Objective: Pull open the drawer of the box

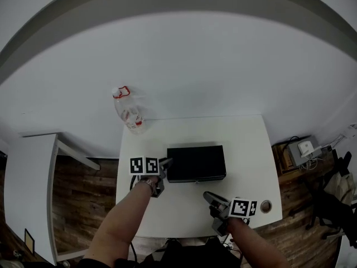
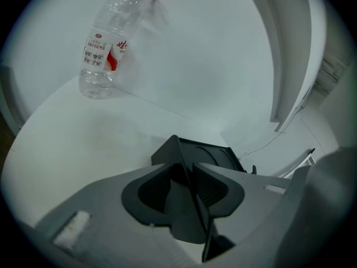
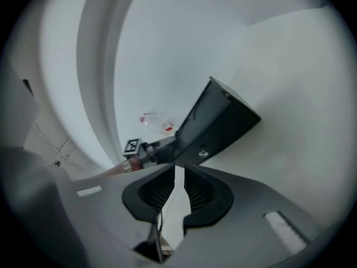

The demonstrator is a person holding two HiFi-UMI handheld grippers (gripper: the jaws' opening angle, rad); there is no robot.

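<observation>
A black box (image 1: 196, 163) lies in the middle of the white table (image 1: 245, 144), drawer front toward me, with a small knob (image 3: 203, 153) on it. The drawer looks closed. My left gripper (image 1: 165, 165) is at the box's left end. In the left gripper view, a corner of the box (image 2: 215, 152) sits between the jaws of that gripper (image 2: 187, 169), which stand wide, and I see no firm press. My right gripper (image 1: 211, 199) hovers in front of the box, short of the knob. Its jaws (image 3: 179, 169) are slightly apart with only table showing between them.
A clear plastic bottle (image 1: 129, 111) with a red label stands at the table's far left corner. A round hole (image 1: 266, 206) is in the near right corner. A second white table (image 1: 33, 188) is at the left, and boxes and cables (image 1: 304, 148) lie on the floor at the right.
</observation>
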